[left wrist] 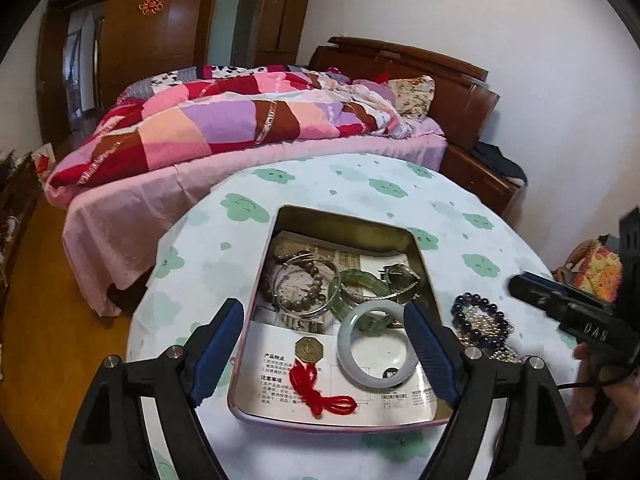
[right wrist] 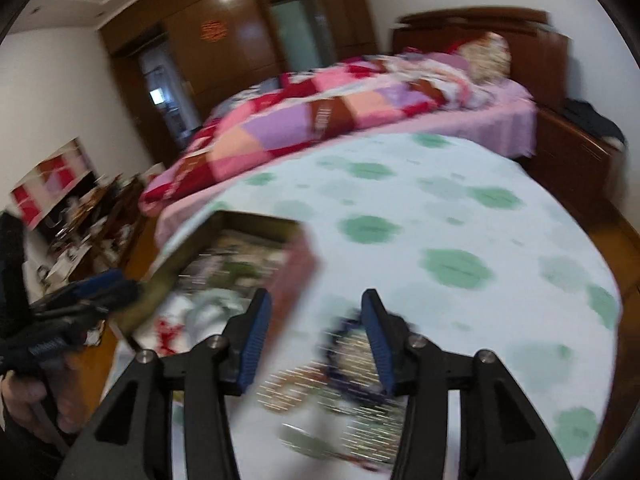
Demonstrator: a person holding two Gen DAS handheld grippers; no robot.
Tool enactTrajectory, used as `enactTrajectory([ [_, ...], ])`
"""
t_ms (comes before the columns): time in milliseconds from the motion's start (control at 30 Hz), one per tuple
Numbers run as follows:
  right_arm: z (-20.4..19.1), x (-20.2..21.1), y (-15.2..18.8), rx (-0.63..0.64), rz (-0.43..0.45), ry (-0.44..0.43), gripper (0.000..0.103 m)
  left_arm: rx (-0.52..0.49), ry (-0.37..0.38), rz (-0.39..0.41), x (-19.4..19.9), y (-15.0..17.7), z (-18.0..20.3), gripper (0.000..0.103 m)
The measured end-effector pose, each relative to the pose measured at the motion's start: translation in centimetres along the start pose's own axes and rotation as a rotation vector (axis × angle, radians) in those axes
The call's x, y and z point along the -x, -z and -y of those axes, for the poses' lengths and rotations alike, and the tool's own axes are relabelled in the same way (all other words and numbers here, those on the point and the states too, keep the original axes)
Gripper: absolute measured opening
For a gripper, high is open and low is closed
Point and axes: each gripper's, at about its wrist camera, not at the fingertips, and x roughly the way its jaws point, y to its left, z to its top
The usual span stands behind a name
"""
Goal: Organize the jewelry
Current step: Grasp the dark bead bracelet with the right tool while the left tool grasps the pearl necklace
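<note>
- The left gripper (left wrist: 324, 344) hovers over a rectangular metal tin (left wrist: 256, 280) with rounded corners; its two ribbed blue pads stand wide apart and hold nothing.
- The tin sits at the centre of a round table (left wrist: 360, 184) covered in pale cloth printed with green cloud shapes.
- Printed paper sheets line the tin's floor.
- At 5 o'clock in the tin lies one smooth, milky white jade bangle (left wrist: 376, 344), a thick closed ring.
- At 12 o'clock lie thin silver bangles (left wrist: 316, 304) around one strand of dull brown beads (left wrist: 304, 280); their exact number I cannot tell.
- One translucent green bangle (left wrist: 352, 288) lies beside them, and a metal watch (left wrist: 402, 280) sits at 2 o'clock.
- At 6 o'clock, one octagonal brass charm (left wrist: 306, 347) joins a knotted red cord (left wrist: 320, 394).
- Outside the tin, at 3 o'clock of it on the cloth, one bracelet of glossy dark round beads (left wrist: 480, 316) rests on a glittering gold chain (left wrist: 496, 350).
- The right gripper (right wrist: 316, 340) hangs above that blurred pile, pads apart at a middling width, gripping nothing.
- A bed with a patchwork quilt (left wrist: 208, 128) stands at 12 o'clock beyond the table.
</note>
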Motion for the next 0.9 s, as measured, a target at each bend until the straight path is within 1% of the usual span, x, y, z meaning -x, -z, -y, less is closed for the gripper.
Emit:
enactTrajectory([
  [67,1.8,0.4,0.3,-0.036,-0.007,0.031,0.051,-0.014,-0.042,0.002,-0.1,0.2,0.4,0.082],
  [167,3.9,0.5,0.8,-0.071,-0.02,0.053,0.052,-0.03,-0.059,0.002,-0.2,0.5,1.2,0.082],
  [333,4.4,-0.9,1.5,-0.08,-0.071,0.062,0.05,-0.065,-0.07,-0.022,-0.7,1.2,2.5,0.082],
  [400,3.8,-1.6,1.8,-0.05,-0.102,0.073,0.049,-0.075,-0.073,-0.03,-0.7,1.3,2.9,0.082],
  [500,3.6,-2.4,2.0,-0.025,-0.131,0.086,0.045,-0.096,-0.073,-0.021,-0.4,1.4,3.7,0.082],
  [567,3.4,-3.5,2.1,-0.002,-0.169,0.125,0.04,-0.123,-0.074,-0.01,-0.2,1.5,4.4,0.082],
  [633,3.2,-4.1,2.2,0.028,-0.176,0.143,0.038,-0.137,-0.064,-0.008,-0.1,1.5,4.9,0.082],
  [667,3.0,-4.1,2.2,0.042,-0.179,0.154,0.026,-0.146,-0.059,-0.009,-0.1,1.5,5.1,0.082],
  [700,2.9,-4.1,2.2,0.046,-0.179,0.147,0.016,-0.153,-0.059,-0.009,-0.1,1.6,5.4,0.082],
  [733,3.1,-4.1,2.3,0.031,-0.178,0.12,0.016,-0.162,-0.057,-0.008,-0.1,1.6,5.7,0.082],
  [800,3.3,-3.8,2.4,0.017,-0.162,0.114,0.016,-0.18,-0.049,-0.004,0.1,1.6,6.2,0.082],
  [900,3.5,-2.5,2.3,-0.012,-0.102,0.091,0.016,-0.201,-0.038,0.0,0.3,1.5,7.0,0.082],
])
